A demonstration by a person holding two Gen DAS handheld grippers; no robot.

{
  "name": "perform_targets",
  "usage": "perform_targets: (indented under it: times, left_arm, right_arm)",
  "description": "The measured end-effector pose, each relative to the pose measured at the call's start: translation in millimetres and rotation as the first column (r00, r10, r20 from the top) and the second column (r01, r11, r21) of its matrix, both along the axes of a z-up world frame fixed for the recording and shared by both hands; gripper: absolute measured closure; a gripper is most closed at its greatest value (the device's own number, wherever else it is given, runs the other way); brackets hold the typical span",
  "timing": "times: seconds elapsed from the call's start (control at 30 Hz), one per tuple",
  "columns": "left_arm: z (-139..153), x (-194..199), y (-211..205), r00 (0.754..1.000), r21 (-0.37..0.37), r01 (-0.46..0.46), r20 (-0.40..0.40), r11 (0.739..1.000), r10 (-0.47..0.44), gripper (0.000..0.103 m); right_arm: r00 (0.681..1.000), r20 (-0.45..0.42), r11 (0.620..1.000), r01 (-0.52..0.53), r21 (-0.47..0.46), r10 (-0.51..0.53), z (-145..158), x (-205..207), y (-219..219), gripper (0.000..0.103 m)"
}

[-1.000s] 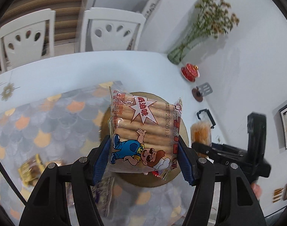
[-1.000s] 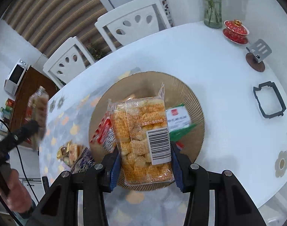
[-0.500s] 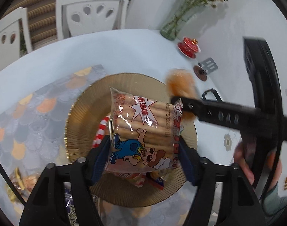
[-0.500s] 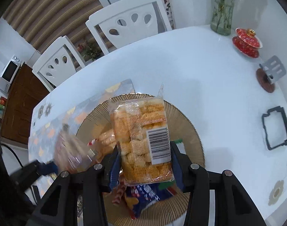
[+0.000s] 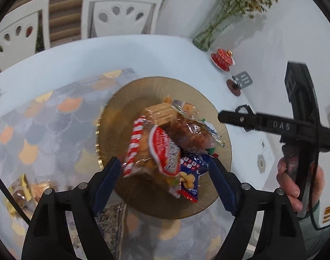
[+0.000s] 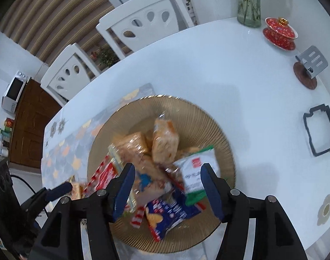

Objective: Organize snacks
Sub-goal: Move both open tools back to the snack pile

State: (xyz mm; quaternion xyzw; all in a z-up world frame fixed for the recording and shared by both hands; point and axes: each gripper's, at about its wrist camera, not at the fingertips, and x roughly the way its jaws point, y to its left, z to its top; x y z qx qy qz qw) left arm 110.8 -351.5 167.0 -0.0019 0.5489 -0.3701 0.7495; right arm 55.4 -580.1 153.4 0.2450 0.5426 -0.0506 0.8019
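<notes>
Table: white table [image 6: 208, 73], scale-patterned mat [image 5: 45, 117] at left, two white chairs [image 6: 143, 21] behind.
Plate: gold ribbed plate [image 6: 208, 121] heaped with snack packets [image 6: 165, 143].
Left gripper [image 5: 165, 173]: jaws opening, above the heap, gripping nothing.
Right gripper [image 6: 167, 186]: jaws opening, nothing clamped.

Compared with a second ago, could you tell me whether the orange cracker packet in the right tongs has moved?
Yes. The orange cracker packet has left the opening right tongs and lies farther up on the gold plate.
</notes>
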Motion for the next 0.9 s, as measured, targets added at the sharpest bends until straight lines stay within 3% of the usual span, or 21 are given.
perform_targets:
  times: [0.27,0.5,0.67,0.9]
  left_arm:
    - [21,-6,85,0.988,0.012,-0.139,0.069,0.990,0.137,0.021]
    - [29,-2,195,0.936,0.039,-0.338,0.118,0.940,0.331,0.021]
    - [12,-2,265,0.895,0.066,-0.444,0.085,0.894,0.438,0.021]
    - [-16,-8,303,0.889,0.102,-0.457,0.061,0.883,0.453,0.023]
  right_arm:
    - [0.997,0.042,0.998,-0.070,-0.008,0.070,24,-7,47,0.042]
    - [0.983,0.060,0.984,-0.176,-0.001,0.176,37,-2,115,0.042]
    - [0.963,0.040,0.964,-0.267,0.001,0.267,32,1,172,0.042]
    - [0.938,0.007,0.938,-0.347,0.003,0.347,20,4,236,0.042]
